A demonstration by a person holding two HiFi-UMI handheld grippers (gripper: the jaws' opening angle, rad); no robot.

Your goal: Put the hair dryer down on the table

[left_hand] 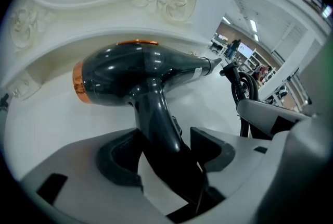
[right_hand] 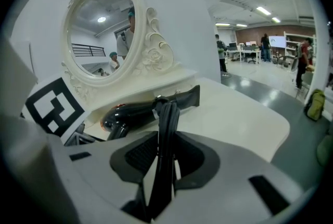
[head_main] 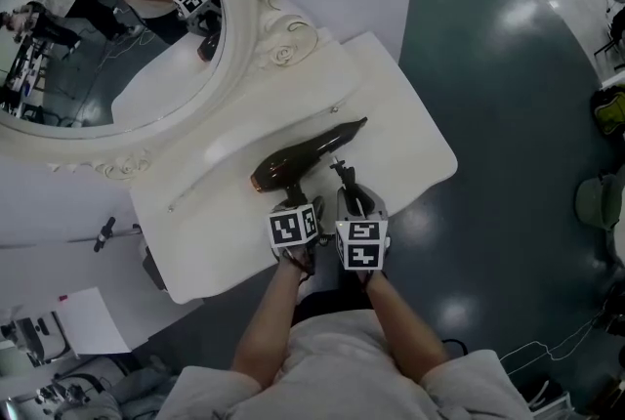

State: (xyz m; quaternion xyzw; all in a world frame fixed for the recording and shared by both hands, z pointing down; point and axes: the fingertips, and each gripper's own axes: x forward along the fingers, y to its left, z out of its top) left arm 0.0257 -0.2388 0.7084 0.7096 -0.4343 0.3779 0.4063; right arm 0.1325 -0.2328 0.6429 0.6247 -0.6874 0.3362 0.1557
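A glossy black hair dryer [head_main: 293, 164] with a copper rear ring lies on its side on the white vanity table [head_main: 400, 115], nozzle pointing right and away. In the left gripper view its body [left_hand: 135, 72] rests on the tabletop and its handle runs back between the jaws of my left gripper [left_hand: 166, 150], which is open, with white tabletop showing beside the handle. My right gripper [right_hand: 164, 158] is shut on the looped black power cord [right_hand: 166, 134], which stands upright between its pads just right of the dryer [right_hand: 135, 111]. Both grippers [head_main: 293, 203] [head_main: 352, 198] sit side by side at the table's near edge.
An oval mirror [head_main: 98, 37] in an ornate white frame stands at the back left of the table. The table's right and near edges drop to a dark glossy floor [head_main: 508, 66]. Stands and papers [head_main: 88, 320] crowd the lower left. People stand far off in the hall.
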